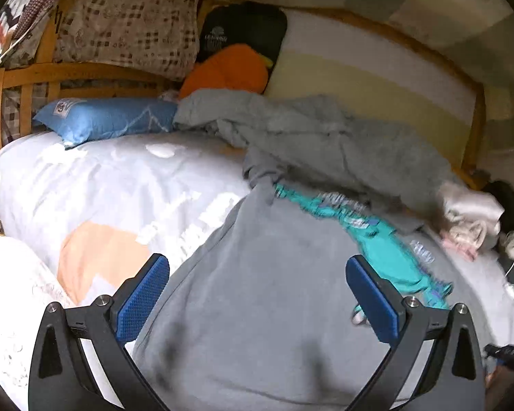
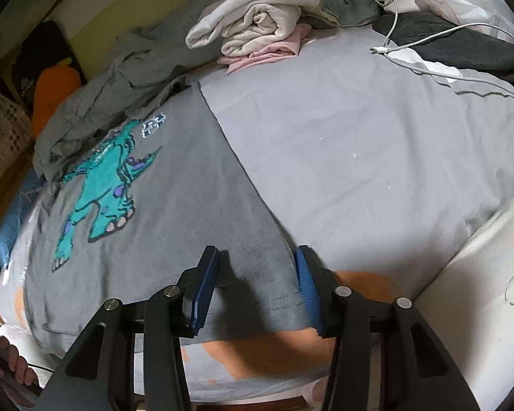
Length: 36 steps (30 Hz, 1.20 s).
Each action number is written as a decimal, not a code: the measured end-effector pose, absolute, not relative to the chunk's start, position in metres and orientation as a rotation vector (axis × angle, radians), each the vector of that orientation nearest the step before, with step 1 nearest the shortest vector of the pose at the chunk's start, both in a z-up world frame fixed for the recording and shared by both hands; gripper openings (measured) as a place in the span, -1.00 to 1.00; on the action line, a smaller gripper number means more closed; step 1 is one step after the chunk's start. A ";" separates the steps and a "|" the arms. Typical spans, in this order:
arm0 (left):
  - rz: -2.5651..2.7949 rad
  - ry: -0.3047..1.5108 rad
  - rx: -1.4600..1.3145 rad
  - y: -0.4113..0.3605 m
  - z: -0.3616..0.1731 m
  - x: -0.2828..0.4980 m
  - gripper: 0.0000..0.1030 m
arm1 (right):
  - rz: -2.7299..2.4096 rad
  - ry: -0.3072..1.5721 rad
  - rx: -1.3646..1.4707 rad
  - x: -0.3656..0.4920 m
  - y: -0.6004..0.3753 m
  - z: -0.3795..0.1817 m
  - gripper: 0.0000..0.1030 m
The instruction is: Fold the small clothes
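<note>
A grey T-shirt (image 1: 257, 308) with a teal monster print (image 2: 102, 178) lies flat on the bed, face up. My left gripper (image 1: 257, 294) is open wide just above the shirt's lower part, its blue pads empty. My right gripper (image 2: 257, 284) is open over the shirt's hem corner (image 2: 284, 311) near the bed's front edge; the hem lies between the pads without being pinched. The shirt also shows in the right wrist view (image 2: 174, 226).
A crumpled grey garment (image 1: 325, 144) lies behind the shirt. Folded white and pink clothes (image 2: 257, 24) sit at the far side. A white charging cable (image 2: 411, 48) and dark cloth (image 2: 462, 51) lie far right. A blue pillow (image 1: 102, 120), an orange plush (image 1: 229, 68) and the wooden bed frame (image 1: 68, 72) stand at the head.
</note>
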<state>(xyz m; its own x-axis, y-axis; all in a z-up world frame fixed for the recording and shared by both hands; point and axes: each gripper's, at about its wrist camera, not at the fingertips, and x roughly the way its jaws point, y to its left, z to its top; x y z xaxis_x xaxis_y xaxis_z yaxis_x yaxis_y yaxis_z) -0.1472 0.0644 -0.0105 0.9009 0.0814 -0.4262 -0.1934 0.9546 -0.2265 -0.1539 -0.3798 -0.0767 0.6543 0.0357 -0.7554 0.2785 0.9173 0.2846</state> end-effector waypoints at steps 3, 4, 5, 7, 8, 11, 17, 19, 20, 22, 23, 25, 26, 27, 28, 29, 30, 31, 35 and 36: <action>0.160 0.450 -0.335 0.079 -0.026 -0.146 0.99 | -0.139 0.826 0.439 -0.156 -0.382 -0.071 -0.92; 0.176 0.460 -0.365 0.086 -0.031 -0.147 0.99 | -0.149 0.790 0.438 -0.155 -0.382 -0.064 -0.93; 0.190 0.469 -0.398 0.093 -0.036 -0.147 0.99 | -0.166 0.742 0.425 -0.157 -0.385 -0.055 -0.93; 0.204 0.491 -0.471 0.109 -0.044 -0.146 0.99 | -0.184 0.643 0.431 -0.160 -0.393 -0.033 -0.94; 0.206 0.499 -0.498 0.113 -0.046 -0.147 0.98 | -0.182 0.606 0.437 -0.159 -0.396 -0.023 -0.94; 0.216 0.526 -0.501 0.114 -0.051 -0.147 0.96 | -0.207 0.553 0.354 -0.145 -0.392 0.004 -0.95; 0.155 0.581 -0.447 0.084 -0.063 -0.167 0.53 | -0.218 0.536 0.274 -0.134 -0.383 0.009 -0.95; 0.189 0.593 -0.419 0.076 -0.070 -0.174 0.40 | -0.216 0.534 0.280 -0.135 -0.384 0.007 -0.95; 0.208 0.604 -0.413 0.075 -0.073 -0.176 0.32 | -0.208 0.531 0.295 -0.135 -0.385 0.006 -0.95; 0.238 0.626 -0.439 0.077 -0.083 -0.177 0.32 | -0.194 0.516 0.304 -0.137 -0.386 0.005 -0.95; 0.267 0.636 -0.470 0.082 -0.087 -0.180 0.31 | -0.193 0.509 0.297 -0.137 -0.384 0.005 -0.95; 0.272 0.640 -0.534 0.091 -0.096 -0.181 0.06 | -0.189 0.495 0.280 -0.139 -0.381 0.004 -0.95; 0.271 0.636 -0.536 0.091 -0.096 -0.181 -0.21 | -0.190 0.491 0.269 -0.139 -0.379 0.003 -0.95; 0.280 0.626 -0.528 0.089 -0.093 -0.181 -0.69 | -0.194 0.492 0.258 -0.140 -0.377 0.002 -0.95; 0.276 0.609 -0.508 0.086 -0.087 -0.183 -0.94 | -0.198 0.494 0.247 -0.139 -0.375 0.001 -0.95; 0.279 0.590 -0.475 0.080 -0.081 -0.184 -0.95 | -0.202 0.494 0.236 -0.140 -0.374 0.001 -0.95; 0.289 0.571 -0.443 0.077 -0.075 -0.187 -0.96 | -0.203 0.489 0.226 -0.141 -0.373 0.002 -0.95; 0.290 0.545 -0.424 0.075 -0.067 -0.191 -0.96 | -0.203 0.482 0.223 -0.143 -0.372 0.003 -0.95; 0.265 0.376 -0.404 0.085 -0.008 -0.213 -0.96 | -0.196 0.394 0.216 -0.167 -0.369 0.017 -0.95; 0.259 0.334 -0.396 0.088 0.010 -0.219 -0.96 | -0.198 0.377 0.213 -0.175 -0.366 0.021 -0.95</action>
